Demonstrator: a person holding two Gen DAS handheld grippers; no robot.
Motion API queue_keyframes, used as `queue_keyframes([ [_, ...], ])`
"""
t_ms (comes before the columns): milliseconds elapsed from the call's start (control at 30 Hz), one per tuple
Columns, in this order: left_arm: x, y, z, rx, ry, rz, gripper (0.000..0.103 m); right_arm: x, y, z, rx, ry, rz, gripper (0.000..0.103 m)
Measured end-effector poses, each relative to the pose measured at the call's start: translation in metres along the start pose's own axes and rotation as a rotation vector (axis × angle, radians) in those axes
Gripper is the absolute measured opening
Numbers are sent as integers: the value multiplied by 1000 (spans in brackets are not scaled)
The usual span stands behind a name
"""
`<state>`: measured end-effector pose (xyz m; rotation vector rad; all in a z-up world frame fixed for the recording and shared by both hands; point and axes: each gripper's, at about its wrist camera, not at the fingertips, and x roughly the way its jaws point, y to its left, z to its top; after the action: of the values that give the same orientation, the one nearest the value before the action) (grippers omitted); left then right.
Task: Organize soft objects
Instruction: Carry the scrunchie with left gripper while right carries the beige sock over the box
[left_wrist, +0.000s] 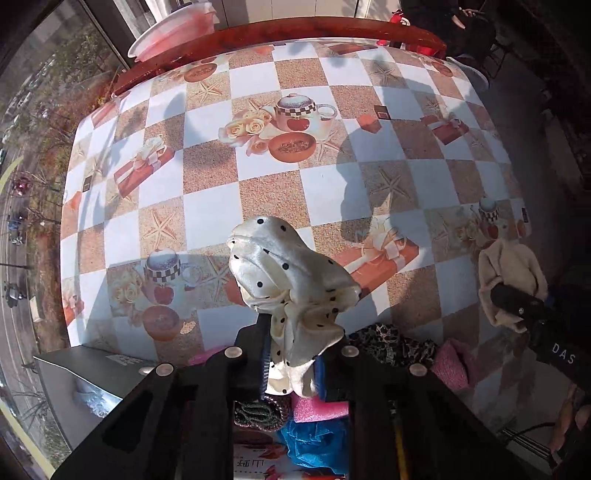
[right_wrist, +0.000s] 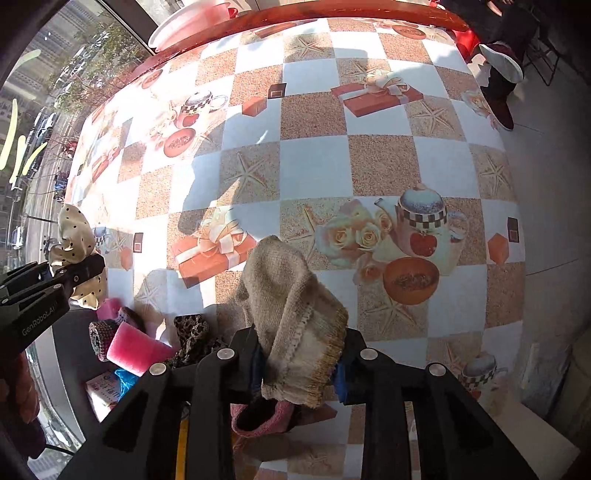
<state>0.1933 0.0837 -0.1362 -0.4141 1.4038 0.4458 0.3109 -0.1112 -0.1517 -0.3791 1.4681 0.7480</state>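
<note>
Polka-dot cloth (left_wrist: 291, 291) pinched in left gripper (left_wrist: 291, 363); right gripper (right_wrist: 301, 363) clamps beige knit (right_wrist: 295, 314).

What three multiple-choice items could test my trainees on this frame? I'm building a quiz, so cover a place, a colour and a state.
1. Where does the leopard-print fabric lie?
A. On the table's near edge among the soft items
B. By the far wooden rim
C. In a gripper

2. What colour are the dots on the cream scrunchie?
A. Red
B. Black
C. Blue

3. What is the right gripper doing?
A. Open over the tablecloth
B. Shut on nothing
C. Shut on the beige knit piece

Key: 1 A, it sits beside the pink foam roll. 2 B, dark spots show on the satin in the left gripper. 3 C, the knit bunches between the fingers.
</note>
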Motion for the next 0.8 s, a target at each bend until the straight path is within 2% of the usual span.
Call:
queue_keyframes([
  [100, -27, -10, -35, 37, -28, -3, 21, -18, 11, -12, -2, -11, 20, 31],
  [400, -74, 0, -129, 114, -67, -3, 21, -65, 75, -56, -32, -36, 49, 31],
  [600, -104, 27, -178, 94, -115, 31, 21, -80, 135, -94, -92, -33, 95, 31],
  [800, -117, 64, -215, 20, -138, 79, 21, -63, 202, -126, -194, 34, 139, 31],
])
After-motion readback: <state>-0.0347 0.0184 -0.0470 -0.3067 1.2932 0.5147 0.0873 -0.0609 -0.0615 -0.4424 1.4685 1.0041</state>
